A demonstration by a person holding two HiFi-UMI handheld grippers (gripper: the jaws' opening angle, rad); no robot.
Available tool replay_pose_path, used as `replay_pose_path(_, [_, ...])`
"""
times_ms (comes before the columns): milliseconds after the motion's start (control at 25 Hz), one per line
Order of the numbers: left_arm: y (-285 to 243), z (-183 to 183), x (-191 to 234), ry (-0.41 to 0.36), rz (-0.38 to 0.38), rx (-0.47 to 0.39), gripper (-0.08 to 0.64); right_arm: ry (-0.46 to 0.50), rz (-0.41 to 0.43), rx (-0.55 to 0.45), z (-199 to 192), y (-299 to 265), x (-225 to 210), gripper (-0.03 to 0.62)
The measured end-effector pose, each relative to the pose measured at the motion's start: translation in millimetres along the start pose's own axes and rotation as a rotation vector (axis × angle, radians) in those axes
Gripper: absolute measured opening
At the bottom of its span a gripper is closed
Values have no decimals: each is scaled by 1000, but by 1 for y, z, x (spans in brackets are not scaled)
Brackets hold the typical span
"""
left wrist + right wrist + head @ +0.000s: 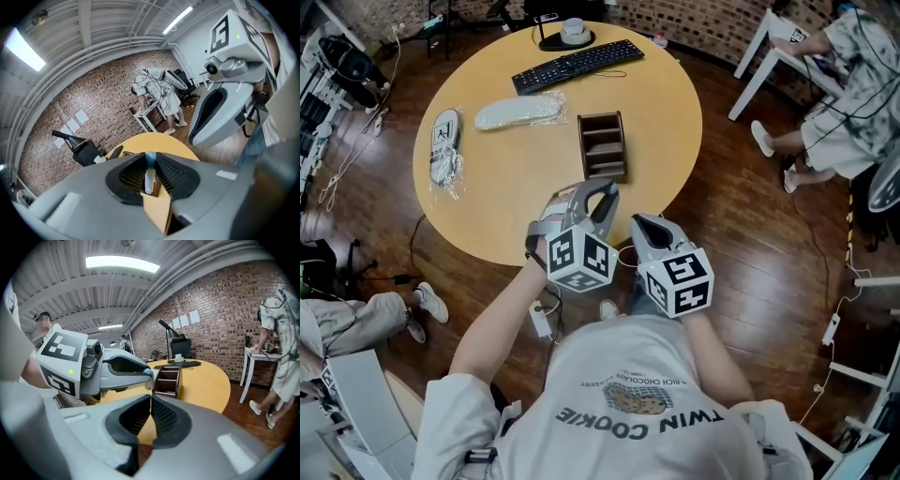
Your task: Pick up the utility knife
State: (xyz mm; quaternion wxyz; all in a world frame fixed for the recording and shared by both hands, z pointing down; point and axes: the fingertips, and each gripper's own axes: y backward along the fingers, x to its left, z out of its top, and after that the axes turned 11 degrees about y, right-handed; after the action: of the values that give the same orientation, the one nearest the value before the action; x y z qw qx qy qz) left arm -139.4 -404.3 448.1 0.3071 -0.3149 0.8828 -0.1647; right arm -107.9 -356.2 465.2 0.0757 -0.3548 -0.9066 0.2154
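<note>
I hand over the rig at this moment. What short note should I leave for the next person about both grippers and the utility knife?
Left gripper: shut on the utility knife, a slim white body with a blue end, held over the near edge of the round table.
Right gripper: jaws together, nothing between them, close beside the left one.
Done: the knife is gripped and appears to be off the table.
Left: nothing for the pick itself; hold the grip firm.
Mind the brown organizer, which stands just ahead of the left gripper.
</note>
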Motion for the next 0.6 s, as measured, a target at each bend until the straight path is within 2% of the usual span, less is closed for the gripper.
replay_pose_path(360, [32, 3, -17, 124, -1, -37, 72, 0, -24, 7, 1, 22, 12, 0])
replay_pose_path(600, [48, 10, -28, 210, 31, -40, 72, 26, 4, -2, 2, 37, 18, 0])
